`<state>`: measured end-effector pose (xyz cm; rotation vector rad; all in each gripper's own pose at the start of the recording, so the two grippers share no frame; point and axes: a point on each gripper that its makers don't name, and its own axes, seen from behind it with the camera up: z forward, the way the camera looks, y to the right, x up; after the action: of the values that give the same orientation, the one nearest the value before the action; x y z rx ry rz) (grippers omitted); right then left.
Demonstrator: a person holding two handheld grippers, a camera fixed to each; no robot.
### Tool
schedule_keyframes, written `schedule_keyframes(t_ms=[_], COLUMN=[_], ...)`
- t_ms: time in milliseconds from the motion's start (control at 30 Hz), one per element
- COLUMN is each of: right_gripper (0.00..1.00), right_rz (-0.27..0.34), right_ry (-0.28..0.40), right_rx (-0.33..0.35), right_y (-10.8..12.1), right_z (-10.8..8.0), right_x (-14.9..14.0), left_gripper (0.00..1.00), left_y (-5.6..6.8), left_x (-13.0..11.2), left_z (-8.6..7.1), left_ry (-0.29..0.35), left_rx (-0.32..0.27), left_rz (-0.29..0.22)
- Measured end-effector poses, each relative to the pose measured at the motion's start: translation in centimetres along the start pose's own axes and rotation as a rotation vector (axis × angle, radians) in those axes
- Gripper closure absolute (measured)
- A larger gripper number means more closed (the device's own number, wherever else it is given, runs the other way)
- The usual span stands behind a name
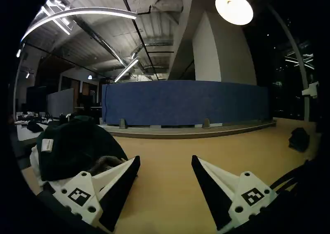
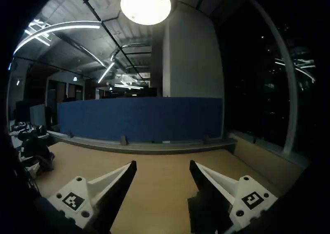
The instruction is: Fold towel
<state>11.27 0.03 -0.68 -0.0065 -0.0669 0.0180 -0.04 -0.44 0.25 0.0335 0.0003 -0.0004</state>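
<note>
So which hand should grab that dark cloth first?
Left. The dark cloth bundle lies right beside the open left hand-held gripper; the open right hand-held gripper has wooden table ahead.

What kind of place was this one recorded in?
Most likely an open-plan office after dark. A long wooden desk ends at a blue fabric divider panel, exposed ducts and strip lights run across the ceiling, and the windows are black.
</note>
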Motion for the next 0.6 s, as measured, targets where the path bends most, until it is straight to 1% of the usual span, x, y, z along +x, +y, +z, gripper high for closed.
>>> schedule_keyframes(t_ms=[100,200,300,400,600], right_gripper=[0.0,0.0,0.0,0.0,0.0], right_rz=[0.025,0.046,0.055,0.067,0.095], right_ry=[0.001,0.019,0.039,0.04,0.045], right_rx=[0.003,-0.001,-0.007,-0.015,-0.01], right_y=[0.7,1.6,2.3,2.9,3.3], right_z=[0.3,0.5,0.6,0.7,1.0], right_x=[-1.4,-2.6,-3.9,-5.5,-7.2], left_gripper=[0.08,0.08,0.08,0.08,0.08], left_y=[0.0,0.0,0.0,0.0,0.0], left_x=[0.0,0.1,0.1,0.0,0.1], left_z=[0.0,0.0,0.0,0.1,0.0], left_ry=[0.0,0.0,0.0,0.0,0.0], left_rx=[0.0,0.0,0.0,0.0,0.0], left_rz=[0.0,0.0,0.0,0.0,0.0])
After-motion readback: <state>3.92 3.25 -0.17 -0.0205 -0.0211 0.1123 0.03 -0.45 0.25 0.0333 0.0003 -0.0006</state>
